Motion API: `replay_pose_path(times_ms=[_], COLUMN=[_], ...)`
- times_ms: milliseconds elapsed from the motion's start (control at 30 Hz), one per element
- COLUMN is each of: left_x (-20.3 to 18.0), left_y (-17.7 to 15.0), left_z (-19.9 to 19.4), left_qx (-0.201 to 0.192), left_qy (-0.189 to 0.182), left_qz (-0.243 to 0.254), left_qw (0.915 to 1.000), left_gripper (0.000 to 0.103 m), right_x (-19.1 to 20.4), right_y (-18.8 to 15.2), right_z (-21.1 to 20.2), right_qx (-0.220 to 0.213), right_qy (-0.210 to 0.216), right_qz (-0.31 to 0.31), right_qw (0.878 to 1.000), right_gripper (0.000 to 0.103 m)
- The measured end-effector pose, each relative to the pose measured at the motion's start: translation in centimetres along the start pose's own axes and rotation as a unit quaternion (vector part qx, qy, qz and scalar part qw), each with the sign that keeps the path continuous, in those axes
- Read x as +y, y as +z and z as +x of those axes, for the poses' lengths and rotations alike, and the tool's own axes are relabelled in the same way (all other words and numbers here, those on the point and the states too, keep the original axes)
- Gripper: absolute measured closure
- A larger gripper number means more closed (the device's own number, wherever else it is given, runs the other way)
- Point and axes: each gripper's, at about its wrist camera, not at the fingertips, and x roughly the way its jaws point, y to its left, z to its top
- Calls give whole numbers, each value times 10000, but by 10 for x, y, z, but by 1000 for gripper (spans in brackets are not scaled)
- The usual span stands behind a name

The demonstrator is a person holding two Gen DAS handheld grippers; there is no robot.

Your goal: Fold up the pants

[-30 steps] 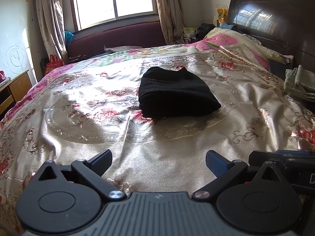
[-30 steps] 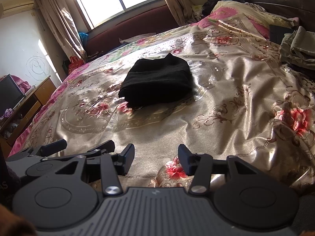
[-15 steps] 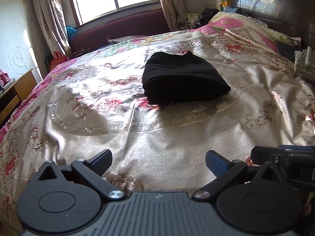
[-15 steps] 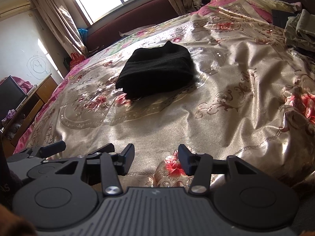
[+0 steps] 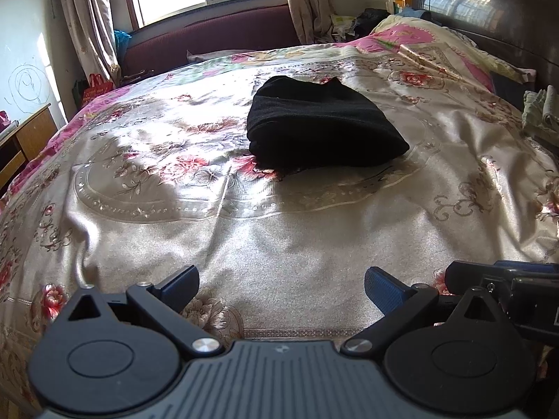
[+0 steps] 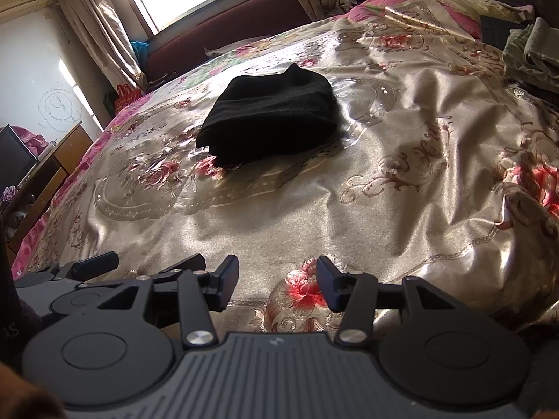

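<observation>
The black pants (image 5: 323,131) lay folded in a compact bundle at the middle of the floral bedspread (image 5: 279,244), well ahead of both grippers. The left gripper (image 5: 281,284) and right gripper (image 6: 277,281) hung released and empty near the bedspread's front edge, neither clearly nearer.
</observation>
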Motion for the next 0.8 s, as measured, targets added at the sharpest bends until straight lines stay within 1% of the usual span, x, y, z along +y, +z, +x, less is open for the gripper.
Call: replay_pose_path(times_ms=[200, 233, 300, 400, 467, 700, 800], left_x=[3, 3, 4, 5, 4, 4, 5], left_y=[0, 0, 0, 0, -1, -1, -1], left_z=[-1, -2, -3, -4, -4, -6, -9], left_qx=[-25, -27, -50, -61, -64, -88, -139], left_qy=[-21, -27, -38, -63, -62, -70, -90], left_qz=[-60, -65, -86, -87, -61, -53, -67], left_qw=[10000, 10000, 9999, 9999, 9999, 9999, 9998], left_gripper=[0, 0, 0, 0, 0, 0, 0], right_x=[4, 4, 4, 3, 3, -2, -4], right_y=[2, 2, 2, 1, 1, -1, 0], right_z=[-1, 0, -1, 0, 0, 5, 6], right_qx=[-21, -33, -66, -68, -75, 8, -28], right_qy=[-14, -28, -82, -109, -221, -406, -494], right_qz=[-105, -135, -189, -208, -286, -319, -335], right_qw=[9999, 9999, 9998, 9997, 9993, 9987, 9982], right_gripper=[52, 51, 46, 45, 45, 45, 45])
